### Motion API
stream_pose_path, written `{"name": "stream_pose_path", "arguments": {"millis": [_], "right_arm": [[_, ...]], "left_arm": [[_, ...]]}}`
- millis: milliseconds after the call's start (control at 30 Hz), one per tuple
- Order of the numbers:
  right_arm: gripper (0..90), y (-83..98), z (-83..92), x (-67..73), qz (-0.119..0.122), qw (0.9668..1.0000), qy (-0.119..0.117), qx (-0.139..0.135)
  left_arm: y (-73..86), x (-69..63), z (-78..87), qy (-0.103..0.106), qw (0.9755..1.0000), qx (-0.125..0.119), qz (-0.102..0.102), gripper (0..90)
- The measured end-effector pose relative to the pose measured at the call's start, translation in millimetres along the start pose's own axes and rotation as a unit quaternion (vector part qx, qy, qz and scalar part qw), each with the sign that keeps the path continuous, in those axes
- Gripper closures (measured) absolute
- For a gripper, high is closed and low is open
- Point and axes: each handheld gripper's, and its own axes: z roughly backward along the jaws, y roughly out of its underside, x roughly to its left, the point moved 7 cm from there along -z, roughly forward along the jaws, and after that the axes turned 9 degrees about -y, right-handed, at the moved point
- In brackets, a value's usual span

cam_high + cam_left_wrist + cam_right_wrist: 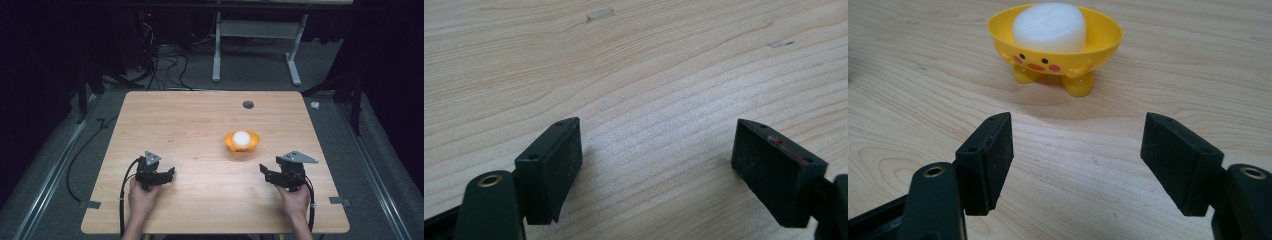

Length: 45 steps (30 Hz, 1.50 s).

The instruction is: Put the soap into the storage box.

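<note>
A yellow duck-faced bowl (pixel 242 143) on short feet stands right of the table's middle, with a white round foam piece (pixel 241 138) sitting in it. In the right gripper view the bowl (pixel 1055 52) stands just ahead of the jaws, the white piece (pixel 1049 27) rising above its rim. My right gripper (pixel 265 173) (pixel 1075 160) rests low at the front right, open, nothing between its jaws. My left gripper (pixel 170 174) (pixel 656 165) sits at the front left, open over bare wood.
The wooden table (pixel 190 125) has a small dark round hole (pixel 248 104) near its far edge. Tape tabs (pixel 90 204) mark the front corners. Beyond the table stand a white desk frame (pixel 255 45) and loose cables (pixel 165 60) on the grey floor.
</note>
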Motion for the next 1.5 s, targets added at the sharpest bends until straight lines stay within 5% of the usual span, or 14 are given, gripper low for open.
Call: {"name": "stream_pose_path", "arguments": {"millis": [833,1500], "right_arm": [[30.2,21.3,-10.2,-19.2,-0.034,0.9991,0.020,0.016],[30.4,26.6,-19.0,-28.4,-0.032,0.9981,0.042,0.031]], "left_arm": [[0.0,0.0,0.0,0.000,1.0000,0.000,0.000,20.9],[0.0,0.0,0.0,0.000,1.0000,0.000,0.000,20.9]]}}
